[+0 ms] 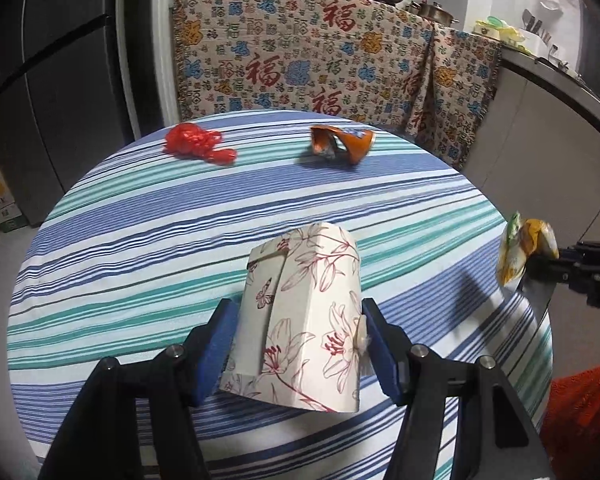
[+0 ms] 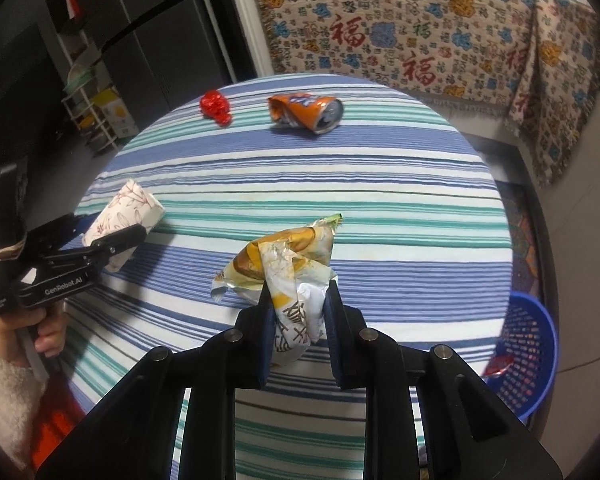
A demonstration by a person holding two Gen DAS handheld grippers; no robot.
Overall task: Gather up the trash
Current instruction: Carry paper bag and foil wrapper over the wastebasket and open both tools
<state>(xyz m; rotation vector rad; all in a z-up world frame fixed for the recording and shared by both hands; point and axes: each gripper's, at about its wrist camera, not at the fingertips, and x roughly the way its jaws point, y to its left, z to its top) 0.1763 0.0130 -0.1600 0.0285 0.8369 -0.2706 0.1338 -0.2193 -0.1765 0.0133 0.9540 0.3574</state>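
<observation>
A: The crumpled wrapper (image 2: 284,276) is pinched in the nearly closed right hand-held gripper (image 2: 298,320) above the worktop (image 2: 380,208); the left hand-held gripper (image 1: 296,344) clamps the floral box (image 1: 300,320).

B: Carrying step, probably; next, the blue basket (image 2: 536,360). The can (image 2: 306,112) and red wrapper (image 2: 216,108) remain.

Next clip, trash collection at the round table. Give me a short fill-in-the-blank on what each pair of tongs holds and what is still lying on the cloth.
1. The left tongs grip a floral-printed ____.
2. The right tongs are shut on a crumpled yellow ____.
3. Beside the red plastic wad on the striped tablecloth lies a crushed orange ____.
4. The basket beside the table is ____ in colour.

Missing words: box; wrapper; can; blue
</observation>
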